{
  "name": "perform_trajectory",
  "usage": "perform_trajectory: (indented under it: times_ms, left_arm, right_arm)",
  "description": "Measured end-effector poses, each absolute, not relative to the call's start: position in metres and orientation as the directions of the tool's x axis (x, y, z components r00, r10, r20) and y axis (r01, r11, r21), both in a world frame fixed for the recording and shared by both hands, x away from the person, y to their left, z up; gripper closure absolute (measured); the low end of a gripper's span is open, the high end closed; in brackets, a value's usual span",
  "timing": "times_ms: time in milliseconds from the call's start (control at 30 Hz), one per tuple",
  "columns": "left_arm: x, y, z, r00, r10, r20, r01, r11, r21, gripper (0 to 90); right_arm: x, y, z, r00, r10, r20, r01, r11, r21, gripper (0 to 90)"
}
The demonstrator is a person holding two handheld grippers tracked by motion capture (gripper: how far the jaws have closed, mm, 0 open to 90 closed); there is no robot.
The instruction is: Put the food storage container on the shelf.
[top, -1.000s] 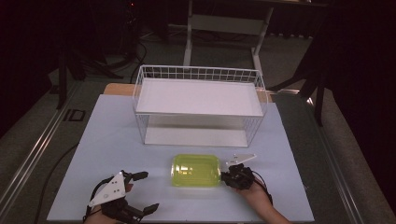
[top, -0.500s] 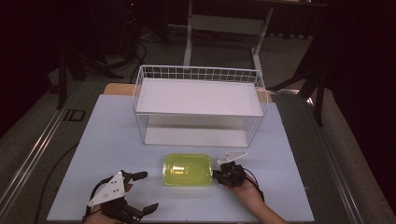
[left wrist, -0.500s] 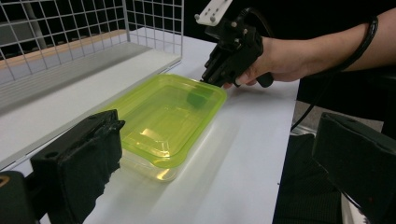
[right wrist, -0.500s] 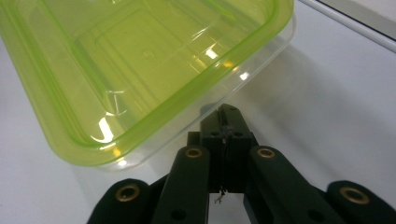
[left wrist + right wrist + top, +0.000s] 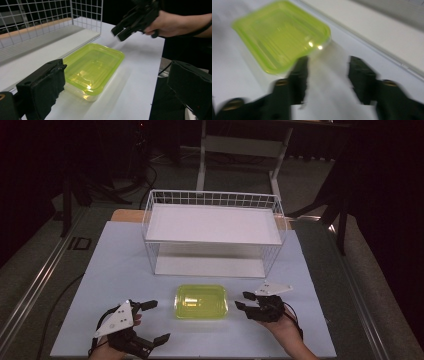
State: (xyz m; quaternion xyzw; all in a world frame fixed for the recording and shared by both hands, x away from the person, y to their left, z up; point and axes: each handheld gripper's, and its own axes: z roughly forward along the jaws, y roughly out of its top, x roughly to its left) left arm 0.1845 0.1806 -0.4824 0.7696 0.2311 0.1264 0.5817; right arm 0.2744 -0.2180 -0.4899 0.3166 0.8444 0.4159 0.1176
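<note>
Between two empty, open-jawed grippers, left [image 5: 150, 322] and right [image 5: 246, 301], an unlabelled yellow-green container [image 5: 201, 301]

Yellow-green container [image 5: 201, 301], white wire basket [image 5: 212, 231]

I see my left claw [image 5: 150, 321] near the desk's front-left corner, jaws spread wide with nothing between them, my left hand [image 5: 116, 342] gripping it from below. My right claw [image 5: 243, 301] sits near the front edge, right of centre, jaws parted and empty, right hand [image 5: 283, 329] behind it.
</note>
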Motion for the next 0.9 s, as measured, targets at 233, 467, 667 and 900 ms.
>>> perform_trajectory:
  times_ms: [233,467,667,900]
  left_arm:
    - [0.192,0.178,-0.465,0.849,0.524,-0.072,0.232,-0.246,0.941,2.3]
    - [0.205,0.172,-0.452,0.854,0.507,-0.114,0.267,-0.240,0.934,2.3]
    - [0.221,0.163,-0.449,0.844,0.501,-0.189,0.328,-0.206,0.922,2.3]
    - [0.238,0.151,-0.456,0.799,0.559,-0.222,0.427,-0.266,0.865,2.4]
  right_arm:
    - [0.262,-0.215,-0.464,-0.810,0.579,0.091,0.383,0.407,0.829,14.4]
    - [0.260,-0.206,-0.452,-0.829,0.554,0.077,0.355,0.414,0.838,20.2]
    - [0.257,-0.189,-0.448,-0.832,0.555,0.004,0.313,0.463,0.829,20.7]
    - [0.269,-0.179,-0.456,-0.795,0.604,0.067,0.395,0.430,0.812,12.8]
